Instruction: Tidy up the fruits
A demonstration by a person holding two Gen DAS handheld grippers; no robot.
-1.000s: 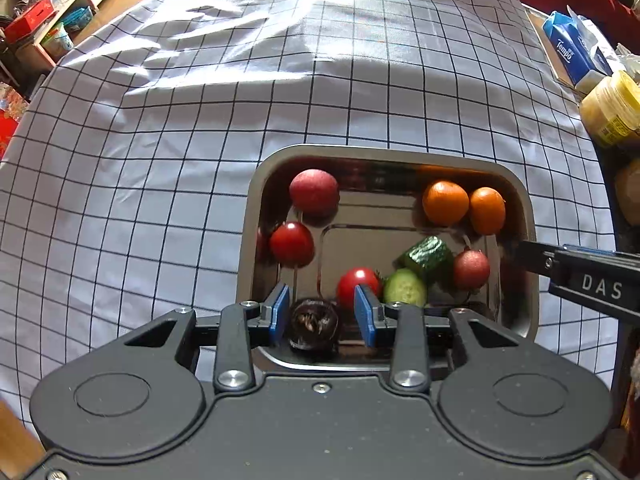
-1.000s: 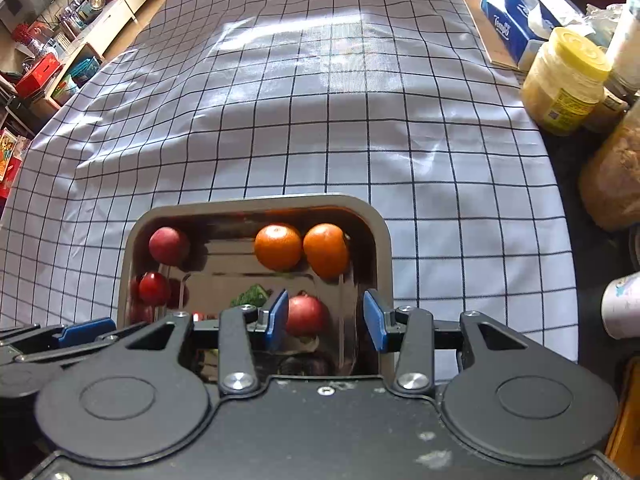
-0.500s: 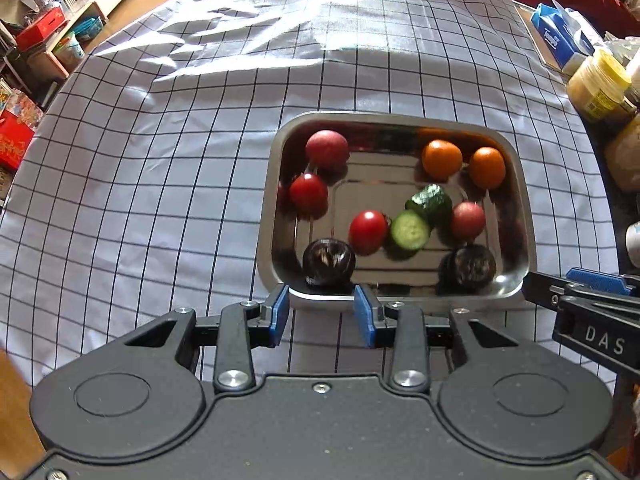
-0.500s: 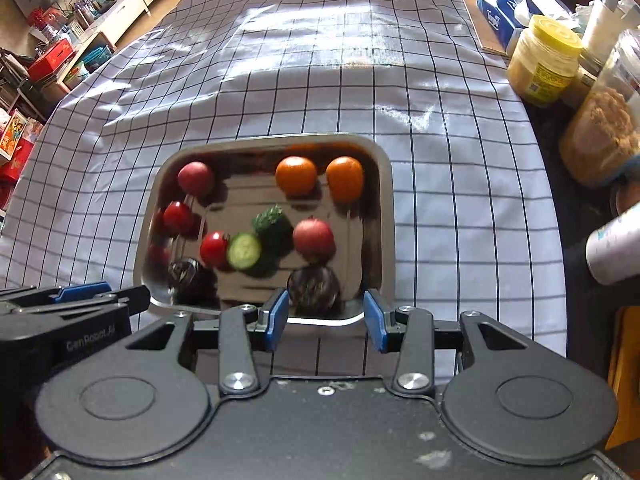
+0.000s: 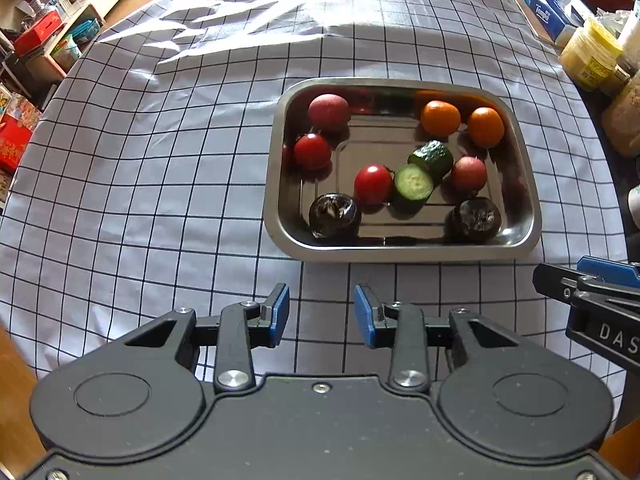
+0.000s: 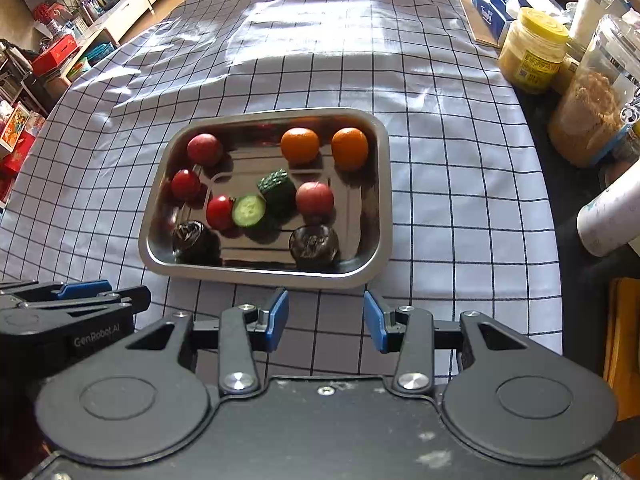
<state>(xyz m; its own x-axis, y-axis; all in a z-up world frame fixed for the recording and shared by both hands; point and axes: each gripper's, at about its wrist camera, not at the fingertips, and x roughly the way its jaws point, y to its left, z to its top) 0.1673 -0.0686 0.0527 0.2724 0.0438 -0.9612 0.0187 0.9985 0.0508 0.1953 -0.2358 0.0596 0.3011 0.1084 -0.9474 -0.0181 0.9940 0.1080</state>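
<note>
A steel tray [image 5: 520, 184] [image 6: 382, 184] lies on the checked tablecloth. It holds two oranges [image 5: 440, 118] [image 6: 300, 145], two red tomatoes [image 5: 373, 184] [image 6: 219, 212], two dull red round fruits [image 5: 329, 112] [image 6: 315, 199], two cucumber pieces [image 5: 414, 181] [image 6: 249, 211] and two dark round fruits [image 5: 334, 215] [image 6: 314, 242]. My left gripper [image 5: 321, 316] is open and empty, in front of the tray's near edge. My right gripper [image 6: 326, 320] is open and empty, also just in front of the tray. Each gripper shows at the side of the other's view.
Along the table's right edge stand a yellow-lidded jar [image 6: 532, 50], a clear jar of brown grains [image 6: 596, 116], a blue tissue box [image 5: 550, 12] and a white cup [image 6: 612, 216]. Cluttered shelves lie beyond the table's left side [image 6: 60, 52].
Both grippers have pulled back and up from inside the tray. The dark fruits that sat between their fingers now lie in the tray. Both stay open.
</note>
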